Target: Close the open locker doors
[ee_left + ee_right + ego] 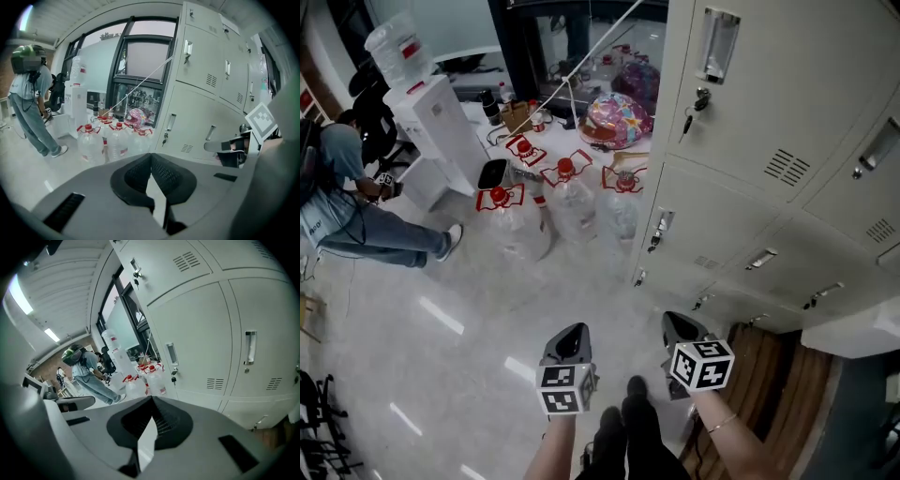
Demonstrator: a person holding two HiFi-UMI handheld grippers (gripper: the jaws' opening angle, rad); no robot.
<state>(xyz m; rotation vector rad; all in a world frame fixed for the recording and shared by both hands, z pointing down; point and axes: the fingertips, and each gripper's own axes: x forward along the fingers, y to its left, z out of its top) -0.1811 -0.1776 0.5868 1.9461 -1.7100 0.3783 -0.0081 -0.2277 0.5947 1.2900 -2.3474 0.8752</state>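
Note:
A bank of pale grey lockers [741,159] fills the right side of the head view, and every door I can see there sits flush with its frame. One upper door has a key [700,98] in its lock. A pale slab [853,333] juts out at the lower right; I cannot tell whether it is a door. My left gripper [572,331] [150,155] is shut with nothing in it, low over the floor in front of the lockers. My right gripper [676,321] [151,399] is just to its right, nearer the lockers, also shut and empty. Neither touches a door.
Several large water bottles with red caps [567,202] stand on the floor left of the lockers. Beyond them are a white water dispenser [431,131] and a colourful bundle [619,117]. A person in jeans [356,211] is at the far left. My dark shoes [628,422] show at the bottom.

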